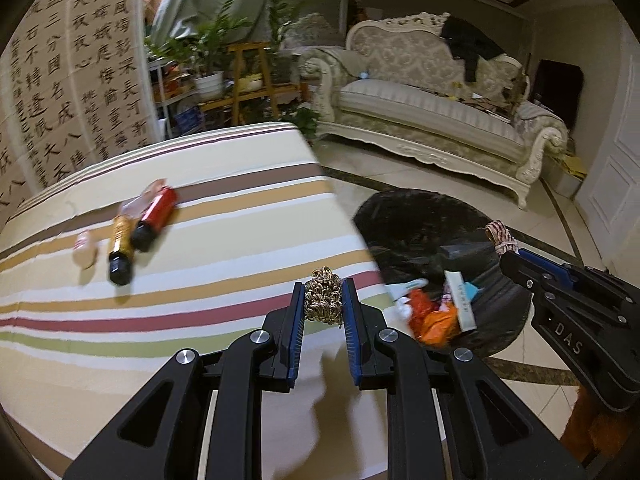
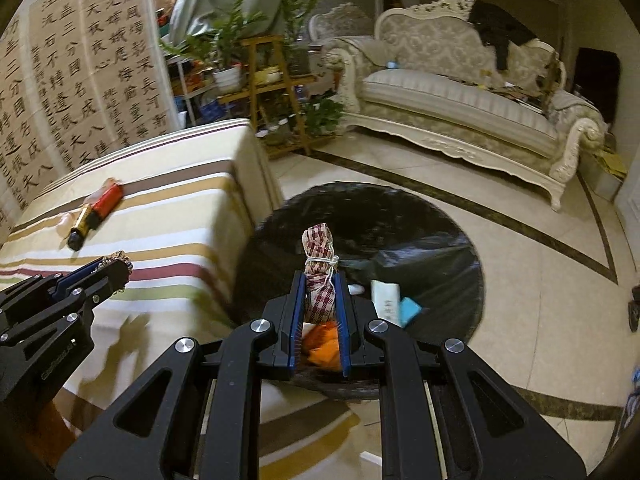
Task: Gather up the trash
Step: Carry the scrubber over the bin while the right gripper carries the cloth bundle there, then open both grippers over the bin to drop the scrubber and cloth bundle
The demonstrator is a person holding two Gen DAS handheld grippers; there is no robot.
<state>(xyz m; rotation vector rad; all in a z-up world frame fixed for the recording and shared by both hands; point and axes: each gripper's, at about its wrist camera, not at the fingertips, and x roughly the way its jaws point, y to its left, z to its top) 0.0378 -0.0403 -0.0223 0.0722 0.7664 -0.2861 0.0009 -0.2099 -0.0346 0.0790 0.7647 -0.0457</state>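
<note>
Both tongs are clamped on trash: the left tongs (image 1: pixel 323 300) pinch a gold wad (image 1: pixel 322 296) over the striped tabletop (image 1: pixel 200 200) edge, the right tongs (image 2: pixel 320 300) grip a checked, string-tied bundle (image 2: pixel 319 268) above the black-lined bin (image 2: pixel 400 232). Released here, the wad would likely land on the tabletop, short of the bin. Two small bottles (image 1: pixel 140 232) lie uncollected farther off.

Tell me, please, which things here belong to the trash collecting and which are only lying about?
Belong to the job:
- gold rope bundle in the left gripper
- checkered tied bundle in the right gripper
- black trash bag with wrappers inside
- two tubes on the striped table

Only lying about:
- sofa
- potted plants
- calligraphy screen
</note>
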